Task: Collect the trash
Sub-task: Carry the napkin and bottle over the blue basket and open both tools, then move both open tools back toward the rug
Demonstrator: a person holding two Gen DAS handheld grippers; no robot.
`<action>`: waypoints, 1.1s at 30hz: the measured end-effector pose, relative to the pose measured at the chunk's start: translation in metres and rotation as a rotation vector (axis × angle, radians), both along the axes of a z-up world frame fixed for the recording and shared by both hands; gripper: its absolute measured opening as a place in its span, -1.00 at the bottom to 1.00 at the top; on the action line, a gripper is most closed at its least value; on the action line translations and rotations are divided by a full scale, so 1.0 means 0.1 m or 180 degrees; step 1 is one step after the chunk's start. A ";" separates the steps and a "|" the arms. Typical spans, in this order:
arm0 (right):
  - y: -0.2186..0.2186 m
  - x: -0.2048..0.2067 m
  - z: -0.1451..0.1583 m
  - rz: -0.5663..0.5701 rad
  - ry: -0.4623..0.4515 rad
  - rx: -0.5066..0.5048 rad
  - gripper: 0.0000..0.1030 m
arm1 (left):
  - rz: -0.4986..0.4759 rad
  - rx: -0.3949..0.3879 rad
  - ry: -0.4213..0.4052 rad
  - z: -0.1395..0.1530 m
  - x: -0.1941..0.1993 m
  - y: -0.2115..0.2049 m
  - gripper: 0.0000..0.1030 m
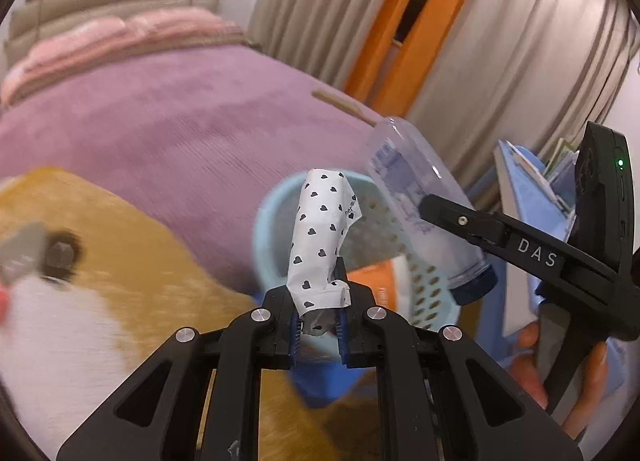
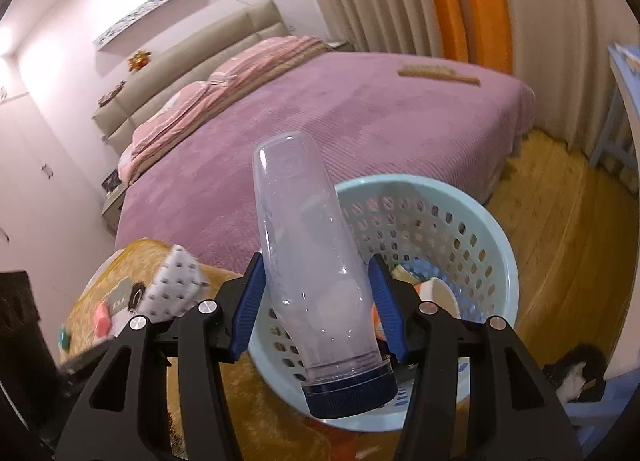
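Note:
My left gripper (image 1: 319, 325) is shut on a crumpled white wrapper with black hearts (image 1: 322, 237), which stands up from the jaws in front of a light blue perforated basket (image 1: 434, 285). My right gripper (image 2: 316, 301) is shut on a clear plastic bottle with a dark blue cap (image 2: 308, 261), held cap-down just over the near rim of the basket (image 2: 472, 221). Some trash lies inside the basket. The left wrist view also shows the right gripper's finger (image 1: 472, 221) pressed on the bottle (image 1: 416, 197). The wrapper (image 2: 174, 285) shows blurred at the left of the right wrist view.
A bed with a purple cover (image 2: 340, 121) fills the space behind the basket, with a comb-like wooden thing (image 2: 436, 73) on it. A yellow-orange rug (image 1: 132, 245) with small items lies to the left. Wooden floor (image 2: 560, 221), curtains and an orange door frame (image 1: 404, 29) are to the right.

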State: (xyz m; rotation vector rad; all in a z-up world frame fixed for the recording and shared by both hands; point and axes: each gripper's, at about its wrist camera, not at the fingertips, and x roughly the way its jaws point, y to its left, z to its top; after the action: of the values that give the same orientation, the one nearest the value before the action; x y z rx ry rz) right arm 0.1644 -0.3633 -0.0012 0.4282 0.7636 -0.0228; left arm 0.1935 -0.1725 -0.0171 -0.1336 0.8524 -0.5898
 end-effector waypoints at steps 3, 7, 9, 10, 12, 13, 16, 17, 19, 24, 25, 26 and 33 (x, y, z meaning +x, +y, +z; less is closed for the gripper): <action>-0.12 0.07 -0.12 -0.0058 0.0111 0.0135 -0.05 | -0.0036 -0.0020 0.0147 -0.11 0.12 -0.19 -0.76; -0.28 0.16 -0.30 -0.0188 0.0264 0.0261 -0.05 | -0.0032 -0.0036 0.0299 -0.22 0.21 -0.34 -0.75; -0.31 0.18 -0.35 -0.0219 0.0303 0.0298 -0.04 | -0.0017 -0.0022 0.0342 -0.27 0.24 -0.38 -0.67; -0.32 0.19 -0.37 -0.0219 0.0323 0.0314 -0.03 | -0.0009 -0.0023 0.0358 -0.28 0.25 -0.41 -0.63; -0.33 0.23 -0.42 -0.0219 0.0381 0.0347 -0.02 | 0.0038 -0.0071 0.0364 -0.30 0.25 -0.41 -0.12; -0.35 0.24 -0.44 -0.0222 0.0390 0.0361 -0.01 | 0.0040 -0.0109 0.0358 -0.30 0.25 -0.40 -0.02; -0.37 0.21 -0.43 -0.0212 0.0355 0.0366 0.12 | 0.0004 -0.0164 0.0292 -0.28 0.21 -0.37 0.16; -0.37 0.20 -0.43 -0.0212 0.0337 0.0351 0.13 | -0.0008 -0.0172 0.0272 -0.26 0.19 -0.36 0.22; -0.35 0.16 -0.39 -0.0168 0.0285 0.0340 0.14 | -0.0025 -0.0220 0.0236 -0.24 0.15 -0.32 0.31; -0.23 0.06 -0.24 -0.0107 0.0180 0.0256 0.14 | -0.0048 -0.0349 0.0162 -0.14 0.03 -0.15 0.39; -0.19 0.04 -0.21 -0.0090 0.0159 0.0228 0.14 | -0.0052 -0.0370 0.0145 -0.12 0.00 -0.11 0.39; -0.16 0.03 -0.17 -0.0072 0.0141 0.0204 0.14 | -0.0052 -0.0388 0.0128 -0.09 -0.03 -0.07 0.39; 0.25 -0.08 0.11 0.0214 -0.0045 0.0127 0.14 | 0.0127 -0.0472 0.0068 0.06 -0.19 0.33 0.45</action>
State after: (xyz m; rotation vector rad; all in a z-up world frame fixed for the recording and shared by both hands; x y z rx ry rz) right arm 0.1564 -0.3383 0.0097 0.4399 0.7653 0.0583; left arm 0.1740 -0.1393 -0.0110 -0.2914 0.8247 -0.6150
